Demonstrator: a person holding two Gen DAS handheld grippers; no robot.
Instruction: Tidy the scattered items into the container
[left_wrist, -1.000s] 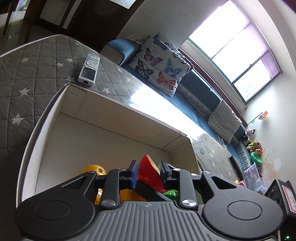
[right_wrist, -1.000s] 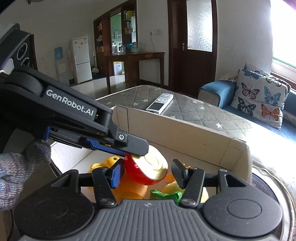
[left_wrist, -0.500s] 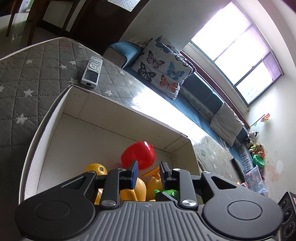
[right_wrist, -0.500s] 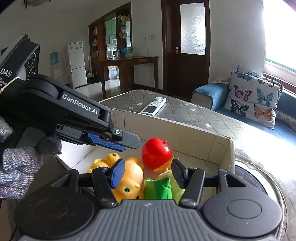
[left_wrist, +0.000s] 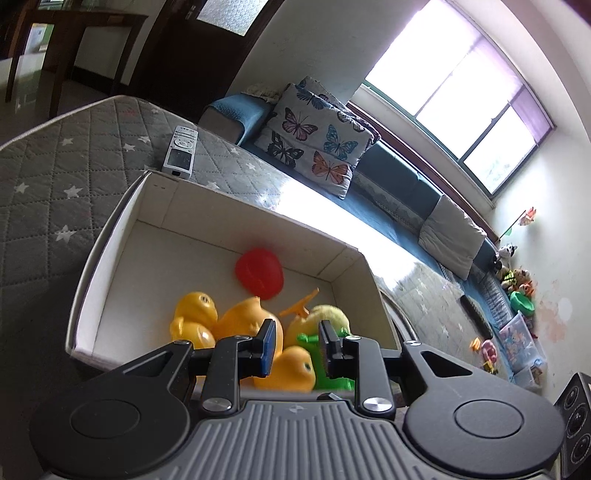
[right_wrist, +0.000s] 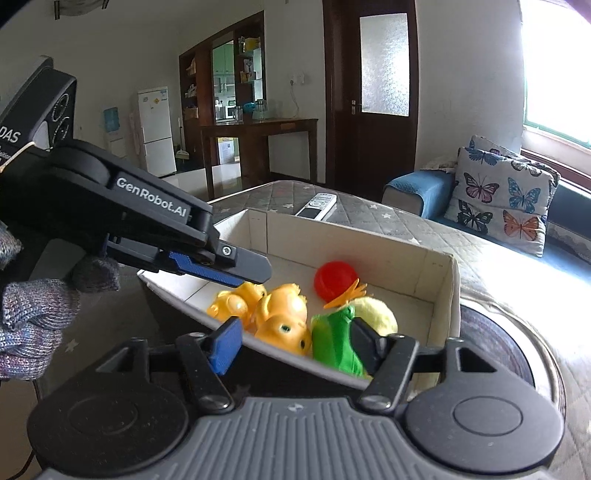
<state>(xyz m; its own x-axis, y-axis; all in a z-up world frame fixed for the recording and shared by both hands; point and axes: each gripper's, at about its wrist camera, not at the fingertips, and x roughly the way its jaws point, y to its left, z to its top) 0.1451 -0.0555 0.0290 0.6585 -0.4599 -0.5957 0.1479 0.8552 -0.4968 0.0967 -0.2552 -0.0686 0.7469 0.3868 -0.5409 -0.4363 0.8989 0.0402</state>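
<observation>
Both empty: left claw (left_wrist: 294, 346) parted narrowly, right claw (right_wrist: 293, 345) gaping wide, above box (left_wrist: 258, 223) holding red apple (left_wrist: 259, 272).

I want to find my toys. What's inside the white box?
Inside the white box: a red apple toy, orange ducks, a green toy and a yellow plush. Anything beneath them is hidden.

The left tongs (left_wrist: 293, 347) hang above the near edge of the box (left_wrist: 110, 236), jaws parted and empty. The right tongs (right_wrist: 295, 345) sit just outside the box's near wall, jaws wide apart, gripping nothing.
</observation>
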